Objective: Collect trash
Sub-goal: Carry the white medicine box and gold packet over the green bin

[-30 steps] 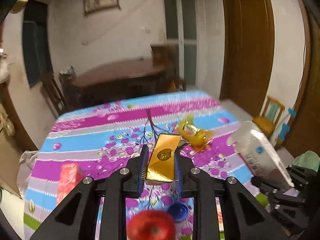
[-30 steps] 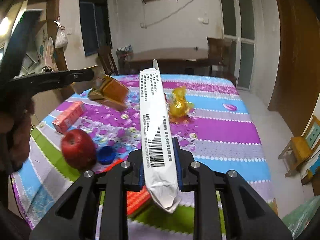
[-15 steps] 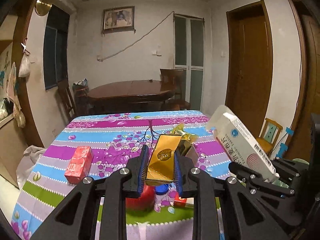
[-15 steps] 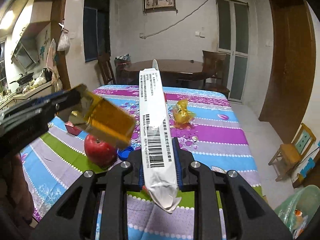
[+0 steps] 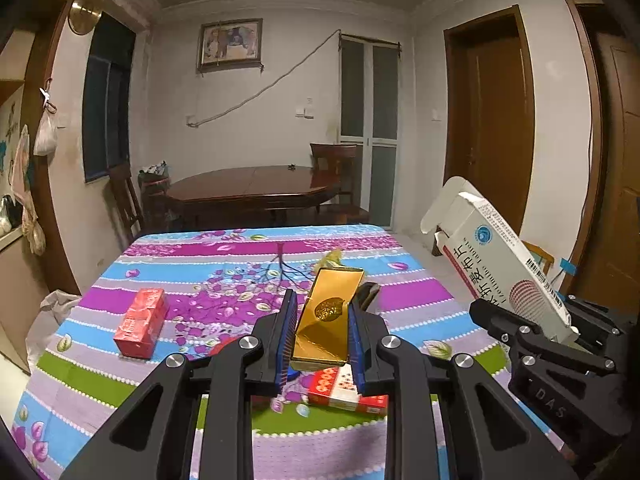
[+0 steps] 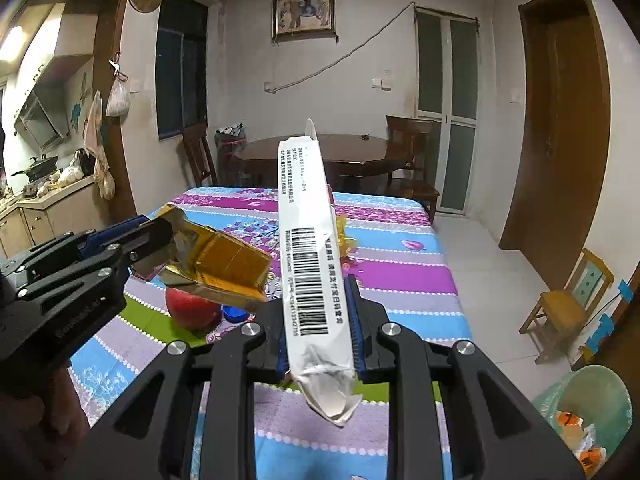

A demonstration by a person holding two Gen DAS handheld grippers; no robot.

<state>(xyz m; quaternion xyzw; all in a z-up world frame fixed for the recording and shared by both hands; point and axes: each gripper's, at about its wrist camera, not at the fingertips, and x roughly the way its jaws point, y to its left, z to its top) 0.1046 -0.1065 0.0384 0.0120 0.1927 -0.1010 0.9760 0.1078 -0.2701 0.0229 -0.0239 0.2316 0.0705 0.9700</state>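
My left gripper (image 5: 322,312) is shut on a gold box (image 5: 326,316), held above the near edge of the table; it also shows in the right wrist view (image 6: 218,266). My right gripper (image 6: 318,296) is shut on a long white medicine box (image 6: 310,248) with a barcode, open at its near end. In the left wrist view this white box (image 5: 496,264) rises at the right. A yellow wrapper (image 6: 344,236) lies on the flowered tablecloth (image 5: 224,280). A green trash bag (image 6: 588,420) with wrappers inside sits on the floor at lower right.
On the table lie a red box (image 5: 140,322), a red-and-white pack (image 5: 344,392), a red apple (image 6: 192,312) and a blue cap (image 6: 234,314). A small yellow chair (image 6: 568,308) stands right of the table. A brown dining table (image 5: 248,188) stands behind.
Both grippers have pulled back and up from the table with their boxes. The view now takes in more of the table's near edge and the floor bag.
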